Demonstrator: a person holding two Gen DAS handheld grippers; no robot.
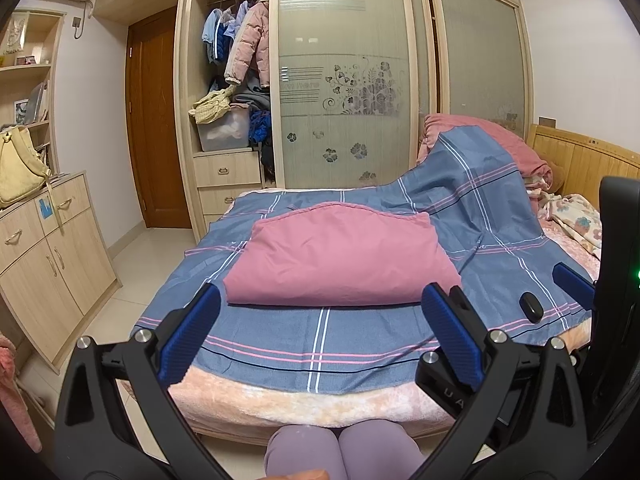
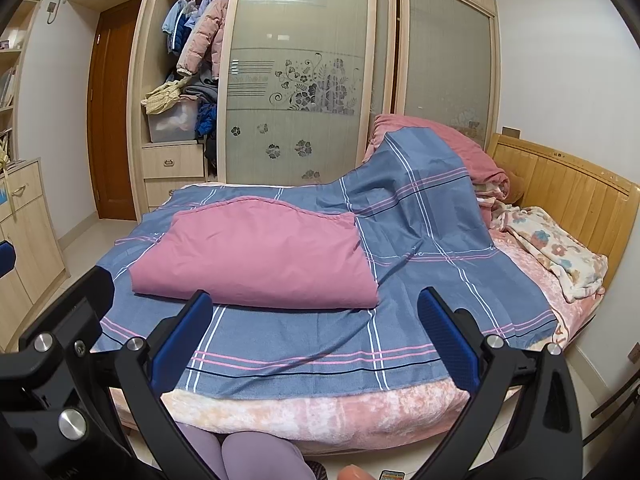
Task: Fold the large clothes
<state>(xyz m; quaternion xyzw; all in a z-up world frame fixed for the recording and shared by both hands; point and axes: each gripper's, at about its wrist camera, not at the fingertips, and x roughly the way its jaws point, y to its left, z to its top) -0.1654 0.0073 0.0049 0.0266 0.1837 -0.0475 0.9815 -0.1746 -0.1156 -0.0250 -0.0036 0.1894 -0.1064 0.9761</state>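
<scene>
A pink folded cloth (image 1: 340, 256) lies flat on a blue plaid sheet (image 1: 360, 340) spread over the bed; it also shows in the right wrist view (image 2: 256, 260), on the same sheet (image 2: 320, 352). My left gripper (image 1: 320, 336) is open and empty, held above the bed's near edge, just short of the cloth's folded front edge. My right gripper (image 2: 316, 340) is open and empty, to the right of the left one, over the sheet in front of the cloth's right corner. Its fingers (image 1: 572, 284) show at the right of the left wrist view.
A pink quilt pile (image 2: 440, 140) under the sheet's raised end and a floral blanket (image 2: 560, 252) sit by the wooden headboard (image 2: 560, 184). A wardrobe (image 1: 340, 80) stands behind the bed. A low cabinet (image 1: 48, 260) stands left. My knees (image 1: 344, 452) touch the bed's front.
</scene>
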